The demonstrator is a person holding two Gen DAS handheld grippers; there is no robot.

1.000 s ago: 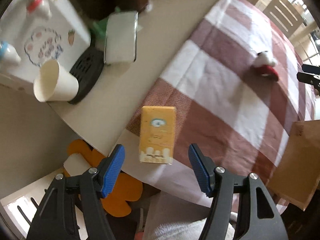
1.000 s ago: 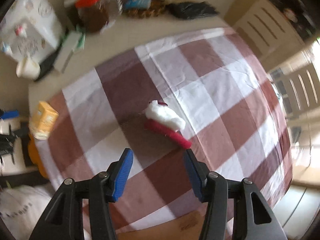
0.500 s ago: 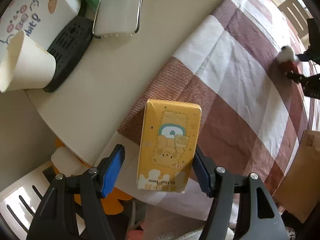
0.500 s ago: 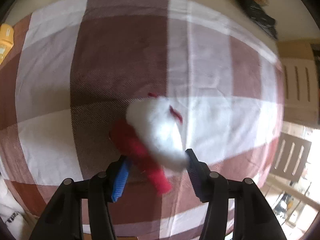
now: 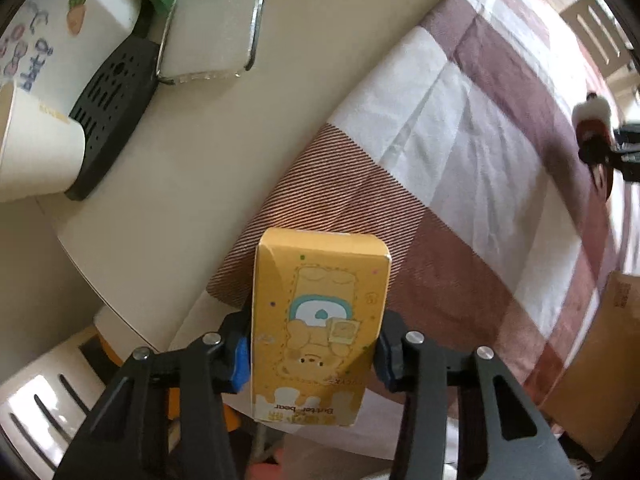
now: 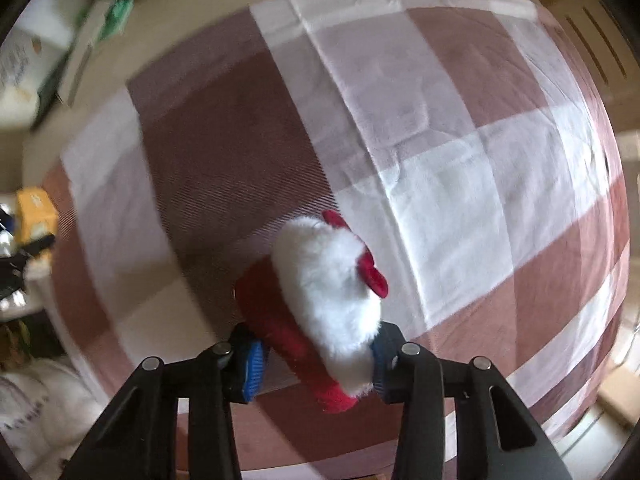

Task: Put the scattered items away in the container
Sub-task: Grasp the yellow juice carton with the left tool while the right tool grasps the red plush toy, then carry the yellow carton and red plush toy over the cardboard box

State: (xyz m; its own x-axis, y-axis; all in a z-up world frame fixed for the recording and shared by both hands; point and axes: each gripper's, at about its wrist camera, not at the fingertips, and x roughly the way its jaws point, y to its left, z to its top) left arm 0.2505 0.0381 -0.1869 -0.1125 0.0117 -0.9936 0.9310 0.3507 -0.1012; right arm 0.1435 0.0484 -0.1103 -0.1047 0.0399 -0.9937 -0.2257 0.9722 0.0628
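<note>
My left gripper (image 5: 314, 354) is shut on a yellow box with a cartoon bear (image 5: 320, 320), holding it at the near edge of the checked tablecloth (image 5: 460, 152). My right gripper (image 6: 316, 366) is shut on a red and white plush toy (image 6: 324, 300) over the same cloth (image 6: 440, 160). The plush and right gripper also show small at the far right of the left wrist view (image 5: 596, 132). The yellow box shows at the left edge of the right wrist view (image 6: 34, 208). A brown cardboard box (image 5: 600, 364) stands at the lower right of the left wrist view.
On the bare beige table (image 5: 180, 184) beyond the cloth lie a paper cup (image 5: 36, 148), a black perforated object (image 5: 112, 108), a clear lidded tray (image 5: 216, 24) and a white illustrated box (image 5: 60, 20). A white chair (image 5: 36, 404) stands below the table's edge.
Both grippers have closed in on their items and shut: the left on the yellow box, the right on the plush toy. Both views are much closer than a second ago.
</note>
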